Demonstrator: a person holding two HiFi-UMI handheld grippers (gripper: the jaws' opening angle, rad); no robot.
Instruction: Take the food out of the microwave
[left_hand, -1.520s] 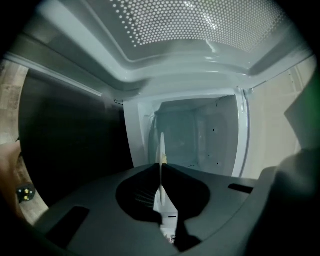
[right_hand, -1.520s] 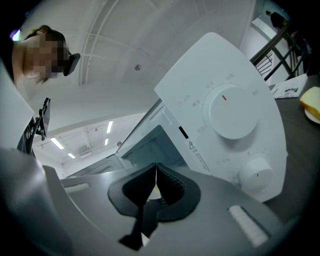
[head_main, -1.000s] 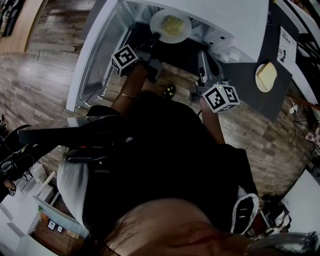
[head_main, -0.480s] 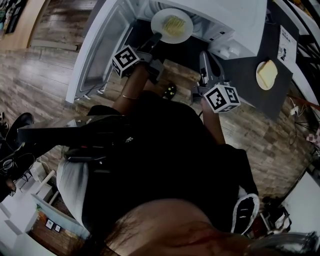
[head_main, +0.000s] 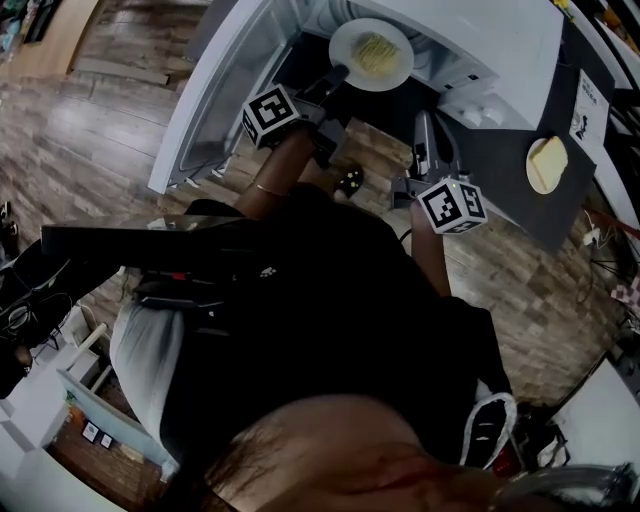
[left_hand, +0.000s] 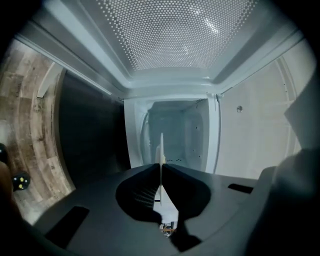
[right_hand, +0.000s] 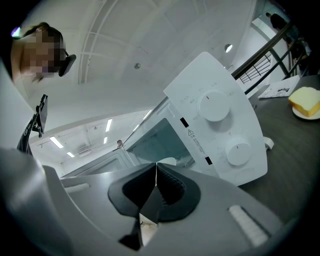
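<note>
White box-type microwave (right_hand: 225, 130): one, fitted with two round white knobs, upper knob (right_hand: 215, 106) and lower knob (right_hand: 238, 153).

Round white plates: two, the plate of yellow food (head_main: 340, 48) and the plate with a yellow block (right_hand: 301, 115) on the dark counter (right_hand: 295, 160).

Claws: two, left claw (left_hand: 161, 167) and right claw (right_hand: 156, 172).

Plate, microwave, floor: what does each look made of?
Plate: white, smooth, thin-edged; probably glazed ceramic, maybe melamine. Microwave: matte white casing, painted metal or plastic; can't tell which. Floor: planks with visible grain, wood or wood-look laminate.
</note>
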